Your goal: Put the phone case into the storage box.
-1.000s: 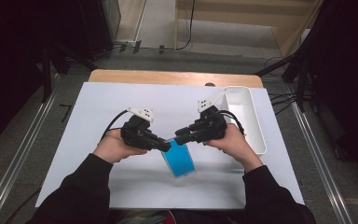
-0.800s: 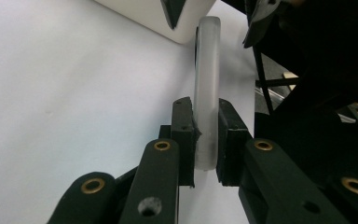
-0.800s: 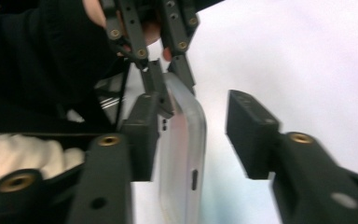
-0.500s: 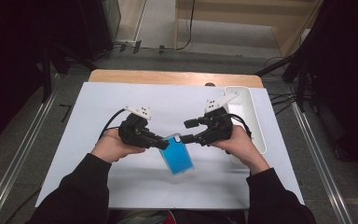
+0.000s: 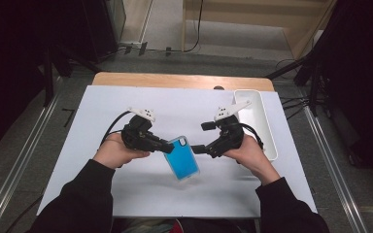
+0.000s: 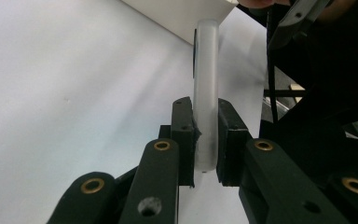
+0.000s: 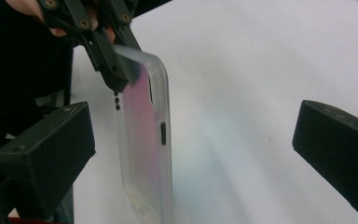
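Handover half done: right gripper [image 5: 200, 137] let go within the last second, jaws just swung wide apart, nothing pressed between them now. Blue-faced phone in a frosted translucent soft case [image 5: 181, 158] left hanging from the left gripper [image 5: 167, 146] alone, clamped tight by one top corner (pads squeezing the case's rim in the left gripper view), lower end low over the white table sheet [image 5: 102, 107] near its middle, between both hands. Probably means a regrip or a set-down to follow. Case edge [image 7: 161, 140] standing between the open right jaws, touching neither. Plenty of bare sheet ahead and to the left; long white rectangular plastic bin [image 5: 264, 121] close behind the right hand, front table edge near the forearms.
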The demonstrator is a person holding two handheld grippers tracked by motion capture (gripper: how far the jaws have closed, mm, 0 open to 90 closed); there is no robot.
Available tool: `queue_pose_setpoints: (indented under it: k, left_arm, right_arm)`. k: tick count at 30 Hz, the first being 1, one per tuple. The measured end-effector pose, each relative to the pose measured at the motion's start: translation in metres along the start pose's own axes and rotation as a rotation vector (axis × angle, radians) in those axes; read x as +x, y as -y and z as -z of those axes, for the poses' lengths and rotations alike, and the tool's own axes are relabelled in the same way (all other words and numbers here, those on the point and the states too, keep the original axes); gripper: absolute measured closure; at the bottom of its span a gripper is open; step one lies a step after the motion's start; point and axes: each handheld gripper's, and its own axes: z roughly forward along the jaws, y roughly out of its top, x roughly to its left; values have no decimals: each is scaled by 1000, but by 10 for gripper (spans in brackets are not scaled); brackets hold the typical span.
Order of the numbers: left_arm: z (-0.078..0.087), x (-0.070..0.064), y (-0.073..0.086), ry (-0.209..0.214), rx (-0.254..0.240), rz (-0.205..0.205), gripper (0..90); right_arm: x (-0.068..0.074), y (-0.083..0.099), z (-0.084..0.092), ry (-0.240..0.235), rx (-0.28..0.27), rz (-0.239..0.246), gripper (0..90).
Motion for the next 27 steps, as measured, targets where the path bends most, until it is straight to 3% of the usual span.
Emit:
queue_pose_setpoints:
  k: [4,19,27]
  left_arm:
    - [3,1,-1,-11,0,24,795]
    - [16,1,-4,-131,-35,102,795]
    - [18,0,-5,-159,-39,127,795]
  right_arm:
    - [3,4,0,34,22,-22,0]
    - [15,20,4,103,-24,-44,0]
    - [23,29,3,148,-35,-56,0]
